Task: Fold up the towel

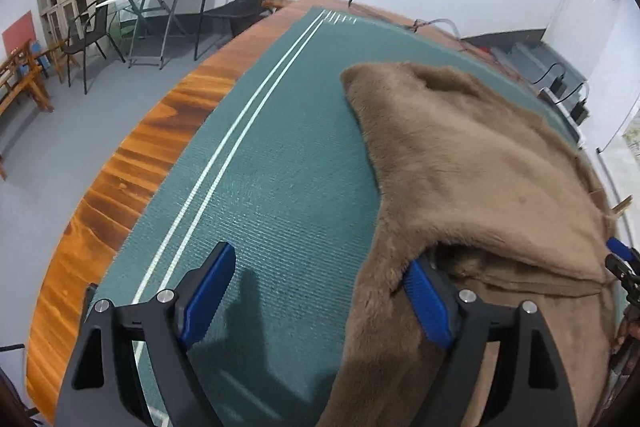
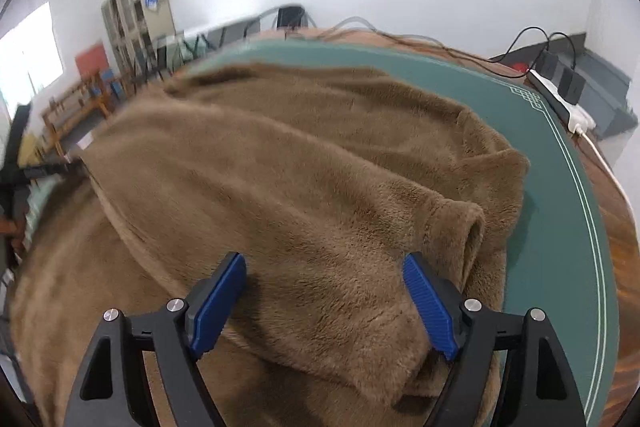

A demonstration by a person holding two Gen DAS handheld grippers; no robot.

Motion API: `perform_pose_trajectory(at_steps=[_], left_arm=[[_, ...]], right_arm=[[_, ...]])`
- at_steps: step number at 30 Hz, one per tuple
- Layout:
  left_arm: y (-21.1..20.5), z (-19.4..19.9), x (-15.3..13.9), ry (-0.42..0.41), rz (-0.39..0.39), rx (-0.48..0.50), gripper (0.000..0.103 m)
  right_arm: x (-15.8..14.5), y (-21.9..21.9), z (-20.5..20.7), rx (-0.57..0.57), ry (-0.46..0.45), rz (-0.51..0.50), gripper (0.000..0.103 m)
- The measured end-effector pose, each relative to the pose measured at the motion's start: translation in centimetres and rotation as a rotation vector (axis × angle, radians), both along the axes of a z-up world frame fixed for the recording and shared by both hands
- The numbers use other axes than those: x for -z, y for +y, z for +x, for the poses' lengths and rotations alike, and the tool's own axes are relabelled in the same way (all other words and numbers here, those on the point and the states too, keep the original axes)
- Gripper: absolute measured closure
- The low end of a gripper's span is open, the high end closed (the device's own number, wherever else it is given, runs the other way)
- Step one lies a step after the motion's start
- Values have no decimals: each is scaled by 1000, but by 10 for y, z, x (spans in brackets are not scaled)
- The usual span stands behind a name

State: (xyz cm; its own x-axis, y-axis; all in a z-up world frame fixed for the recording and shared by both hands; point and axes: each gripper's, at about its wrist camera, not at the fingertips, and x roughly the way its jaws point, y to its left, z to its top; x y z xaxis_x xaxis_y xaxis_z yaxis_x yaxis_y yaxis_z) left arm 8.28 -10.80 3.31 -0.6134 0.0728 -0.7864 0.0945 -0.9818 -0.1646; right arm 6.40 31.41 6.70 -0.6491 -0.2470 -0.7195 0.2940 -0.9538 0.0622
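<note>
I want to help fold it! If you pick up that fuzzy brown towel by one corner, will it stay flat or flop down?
It will probably flop: the brown towel already lies in soft rumples and rolled folds. Its thick pile suggests it isn't slippery. It looks bulky, so perhaps slightly heavy.

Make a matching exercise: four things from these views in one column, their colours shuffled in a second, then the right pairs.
Things:
1. towel
2. mat
3. table
4. power strip

Colours:
A. white
B. green
C. brown, fluffy
D. orange-brown wood

Pairs: 1-C, 2-B, 3-D, 4-A
</note>
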Motion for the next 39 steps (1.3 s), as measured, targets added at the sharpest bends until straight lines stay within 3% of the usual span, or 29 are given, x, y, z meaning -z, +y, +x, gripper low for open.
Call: perform_pose_trajectory(at_steps=[4, 8, 12, 16, 19, 21, 26, 32, 34, 39], left_arm=[[4, 20, -24, 78, 4, -14, 16], [21, 13, -37, 103, 54, 24, 15], [55, -19, -35, 72, 9, 98, 15], [65, -50, -3, -47, -6, 103, 15], [58, -53, 22, -84, 19, 97, 13], [56, -52, 23, -62, 5, 97, 6], [55, -56, 19, -83, 5, 98, 4], [70, -65, -21, -7, -16, 152, 4], [78, -79, -22, -12, -24, 162, 4], [92, -122, 7, -117, -28, 178, 4]], right_arm=[[-15, 4, 2, 12, 43, 13, 20], [-17, 2, -9, 9, 42, 19, 20], [-10, -9, -19, -42, 27, 60, 20], [8, -11, -23, -70, -19, 97, 20], [19, -7, -20, -88, -34, 99, 19], [21, -7, -20, -86, -37, 100, 19], [22, -11, -21, -85, -46, 118, 17], [-5, -6, -21, -74, 2, 62, 16], [-10, -6, -27, -71, 14, 61, 16], [8, -9, -51, -72, -40, 95, 16]])
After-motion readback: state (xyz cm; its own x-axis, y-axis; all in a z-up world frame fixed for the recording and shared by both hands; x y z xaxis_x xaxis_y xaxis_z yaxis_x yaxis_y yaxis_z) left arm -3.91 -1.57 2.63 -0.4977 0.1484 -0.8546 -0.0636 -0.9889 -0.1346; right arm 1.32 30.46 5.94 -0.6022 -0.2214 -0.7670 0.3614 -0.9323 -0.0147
